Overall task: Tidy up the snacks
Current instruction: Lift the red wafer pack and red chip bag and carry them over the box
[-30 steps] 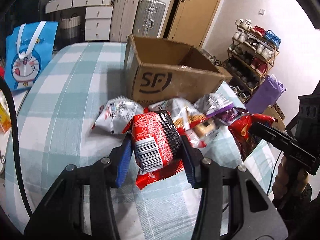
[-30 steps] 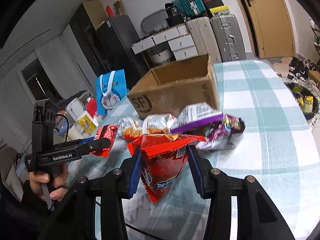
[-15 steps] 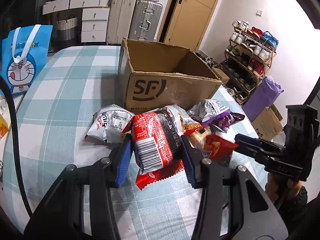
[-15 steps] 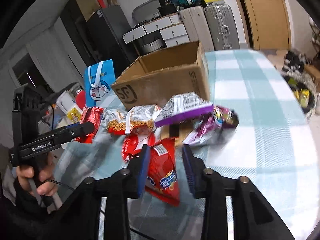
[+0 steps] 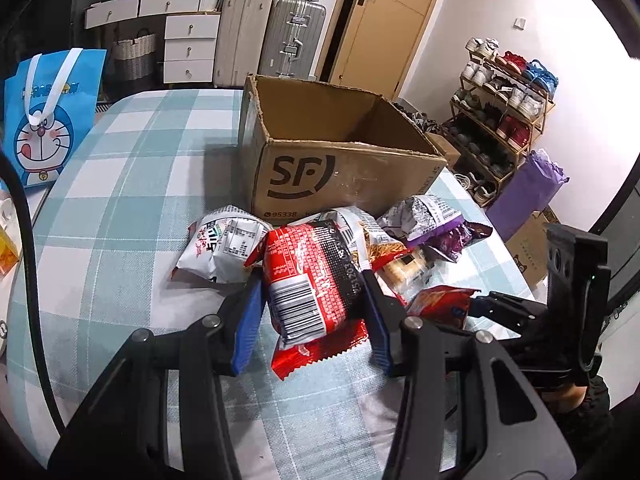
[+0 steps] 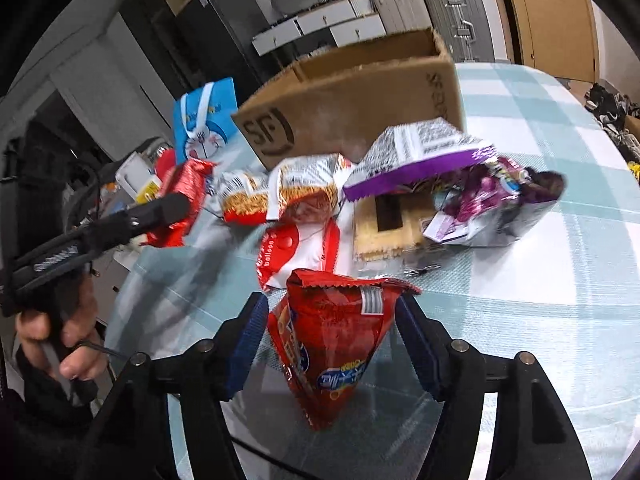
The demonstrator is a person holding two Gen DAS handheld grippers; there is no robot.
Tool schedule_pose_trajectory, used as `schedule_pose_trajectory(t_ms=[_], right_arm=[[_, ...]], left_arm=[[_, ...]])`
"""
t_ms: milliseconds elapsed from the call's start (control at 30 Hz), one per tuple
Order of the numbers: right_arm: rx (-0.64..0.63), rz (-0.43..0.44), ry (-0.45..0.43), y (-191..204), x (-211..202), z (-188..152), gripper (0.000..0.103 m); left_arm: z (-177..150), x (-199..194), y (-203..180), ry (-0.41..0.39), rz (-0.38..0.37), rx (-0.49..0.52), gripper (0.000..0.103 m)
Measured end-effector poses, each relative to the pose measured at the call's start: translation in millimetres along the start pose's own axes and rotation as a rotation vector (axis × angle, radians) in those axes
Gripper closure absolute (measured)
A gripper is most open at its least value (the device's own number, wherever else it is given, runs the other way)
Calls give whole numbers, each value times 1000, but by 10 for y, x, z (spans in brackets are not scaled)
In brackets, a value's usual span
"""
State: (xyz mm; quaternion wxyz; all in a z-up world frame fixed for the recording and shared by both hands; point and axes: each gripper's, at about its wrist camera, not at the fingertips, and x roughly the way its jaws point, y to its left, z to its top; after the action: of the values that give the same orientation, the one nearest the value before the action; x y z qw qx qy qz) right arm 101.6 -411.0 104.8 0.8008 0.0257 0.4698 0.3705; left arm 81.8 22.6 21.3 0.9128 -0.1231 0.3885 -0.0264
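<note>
My left gripper [image 5: 312,312] is shut on a red and black snack packet [image 5: 312,280] and holds it above the checked table, in front of the open SF cardboard box [image 5: 336,168]. My right gripper [image 6: 330,344] is shut on a red chip bag [image 6: 332,340], low over the table near the front edge. It also shows in the left wrist view [image 5: 472,304], to the right of the left gripper. Loose snacks lie before the box: a white packet [image 5: 220,244], a purple bag [image 6: 452,168], noodle packets [image 6: 280,192] and a red-white packet [image 6: 296,248].
A blue Doraemon bag [image 5: 44,120] stands at the table's left edge. Drawers and suitcases [image 5: 280,32] line the far wall beside a door. A shoe rack [image 5: 504,108] and a purple bag [image 5: 528,192] stand to the right of the table.
The right gripper has dropped back toward the table's near edge with the red chip bag. The left gripper keeps its packet and has risen slightly, so more of the box's inside shows.
</note>
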Motion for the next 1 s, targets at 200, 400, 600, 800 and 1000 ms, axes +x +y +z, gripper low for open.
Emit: schedule_pose_trajectory(t_ms=[200, 400, 600, 800, 1000], right_arm=[[-47, 27, -33, 62, -32, 4, 60], [-44, 56, -110, 51, -269, 62, 76], [-39, 40, -122, 7, -339, 74, 79], [-62, 57, -190, 63, -545, 133, 84], [-86, 59, -233, 136, -618, 204, 85]], left_arm=[[20, 7, 9, -7, -1, -4, 59], [55, 20, -27, -13, -12, 5, 59], [72, 33, -45, -14, -18, 7, 59], [94, 28, -59, -20, -26, 9, 59], [115, 19, -69, -26, -27, 13, 59]])
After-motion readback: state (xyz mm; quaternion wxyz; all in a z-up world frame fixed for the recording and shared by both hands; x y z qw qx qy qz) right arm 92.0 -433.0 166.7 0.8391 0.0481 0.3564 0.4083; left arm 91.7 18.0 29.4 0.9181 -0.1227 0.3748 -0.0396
